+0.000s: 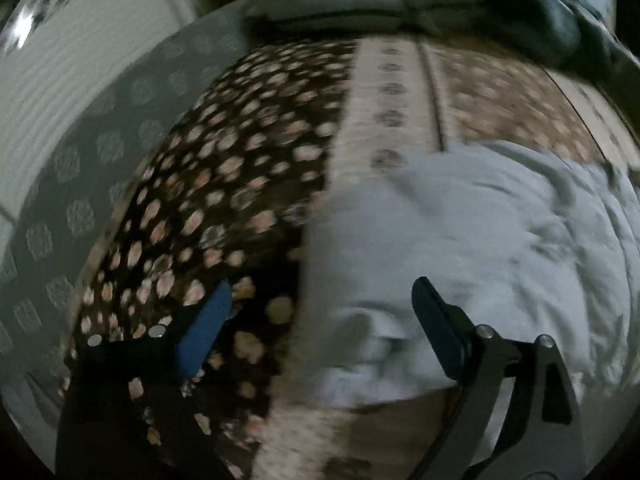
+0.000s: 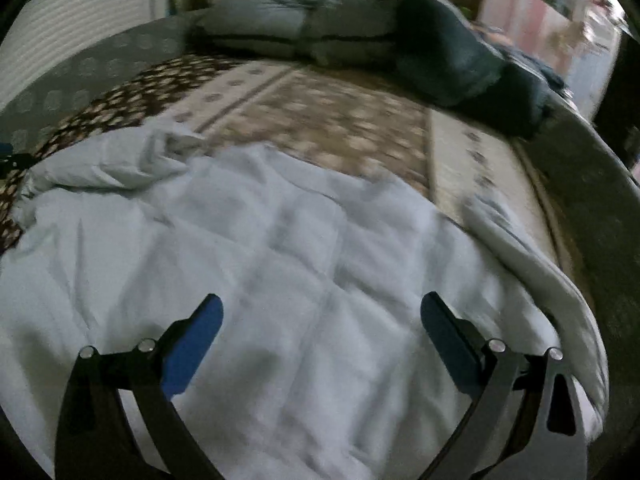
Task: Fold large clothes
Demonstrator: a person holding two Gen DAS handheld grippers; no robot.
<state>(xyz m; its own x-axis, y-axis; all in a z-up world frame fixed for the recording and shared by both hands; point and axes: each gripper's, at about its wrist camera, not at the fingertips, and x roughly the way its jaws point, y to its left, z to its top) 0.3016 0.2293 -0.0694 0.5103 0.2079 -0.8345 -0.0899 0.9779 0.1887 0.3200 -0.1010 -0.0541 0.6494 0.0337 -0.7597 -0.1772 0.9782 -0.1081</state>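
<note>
A large pale blue-white garment (image 2: 280,248) lies spread and wrinkled on a patterned bedspread (image 2: 340,128). In the left wrist view the garment (image 1: 480,232) fills the right half, with its left edge under my left gripper (image 1: 322,300). That gripper is open and empty, one finger over the dark dotted cloth, the other over the garment. My right gripper (image 2: 322,312) is open and empty, hovering above the middle of the garment. A bunched fold (image 2: 120,160) sits at the garment's far left corner.
The bedspread has a dark brown dotted band (image 1: 224,184) at left and beige bands (image 1: 384,92) in the middle. Grey pillows (image 2: 288,24) and a dark bundle of cloth (image 2: 472,64) lie at the bed's far end. A grey bed edge (image 2: 592,216) runs along the right.
</note>
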